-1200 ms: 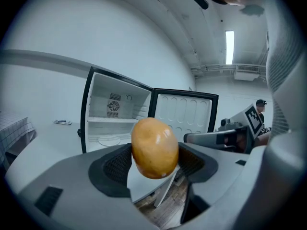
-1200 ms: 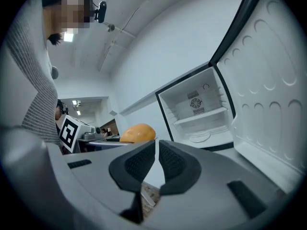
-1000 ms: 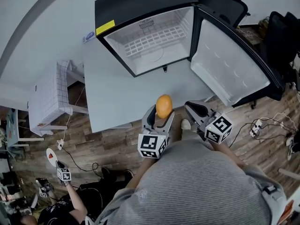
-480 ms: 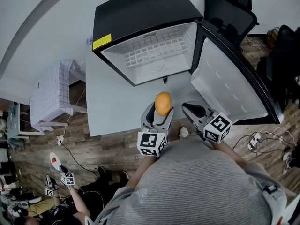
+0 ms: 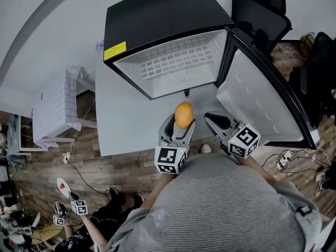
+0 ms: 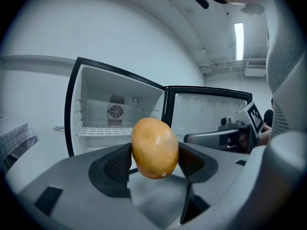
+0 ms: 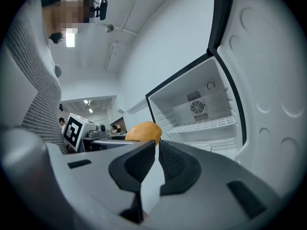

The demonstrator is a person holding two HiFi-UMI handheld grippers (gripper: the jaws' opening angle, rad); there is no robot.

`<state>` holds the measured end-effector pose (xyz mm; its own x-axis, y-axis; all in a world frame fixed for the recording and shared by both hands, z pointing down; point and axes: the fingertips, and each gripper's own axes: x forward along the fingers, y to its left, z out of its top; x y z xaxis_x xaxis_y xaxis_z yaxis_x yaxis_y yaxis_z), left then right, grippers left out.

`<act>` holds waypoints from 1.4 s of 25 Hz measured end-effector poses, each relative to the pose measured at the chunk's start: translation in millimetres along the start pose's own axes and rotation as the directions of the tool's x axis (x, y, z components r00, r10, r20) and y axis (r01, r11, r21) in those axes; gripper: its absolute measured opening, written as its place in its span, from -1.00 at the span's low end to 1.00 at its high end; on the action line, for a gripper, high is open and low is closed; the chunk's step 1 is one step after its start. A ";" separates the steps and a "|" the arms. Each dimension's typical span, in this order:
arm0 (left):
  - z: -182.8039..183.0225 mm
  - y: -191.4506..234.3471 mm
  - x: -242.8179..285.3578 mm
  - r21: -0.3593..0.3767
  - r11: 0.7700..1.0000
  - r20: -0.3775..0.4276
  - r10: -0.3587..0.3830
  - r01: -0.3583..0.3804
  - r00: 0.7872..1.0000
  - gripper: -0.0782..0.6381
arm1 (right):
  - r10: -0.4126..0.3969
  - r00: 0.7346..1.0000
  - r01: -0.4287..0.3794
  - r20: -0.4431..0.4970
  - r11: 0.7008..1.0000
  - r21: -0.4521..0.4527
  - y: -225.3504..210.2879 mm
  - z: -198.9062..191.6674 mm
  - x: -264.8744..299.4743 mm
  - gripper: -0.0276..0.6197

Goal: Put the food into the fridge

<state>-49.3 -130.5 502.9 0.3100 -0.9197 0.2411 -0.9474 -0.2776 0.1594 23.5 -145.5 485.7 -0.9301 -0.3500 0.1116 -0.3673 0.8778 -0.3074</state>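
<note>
Having neared the fridge (image 5: 157, 14), the left gripper (image 5: 181, 127) clamped the fruit (image 5: 183, 114), shelf (image 5: 173, 56) at twelve o'clock; the right gripper (image 5: 209, 117) was closed, empty.

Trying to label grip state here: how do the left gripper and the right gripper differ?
The left gripper has its jaws wide, clamped on an orange fruit; the right gripper has its jaws closed together with nothing between them. In the head view the left gripper sits before the fridge compartment, the right gripper nearer the open door. Both point toward the fridge and carry a marker cube.
</note>
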 end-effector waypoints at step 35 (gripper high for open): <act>-24.5 68.3 41.1 -0.040 0.998 -0.108 -0.051 0.047 0.993 0.07 | -0.123 0.992 0.123 0.000 0.992 0.008 -17.5 6.2 30.4 -0.87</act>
<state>-99.3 -180.4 547.1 0.3646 -0.8690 0.3346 -0.9279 -0.3090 0.2085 1.7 -173.6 488.6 -0.8779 -0.4551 0.1488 -0.4787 0.8256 -0.2987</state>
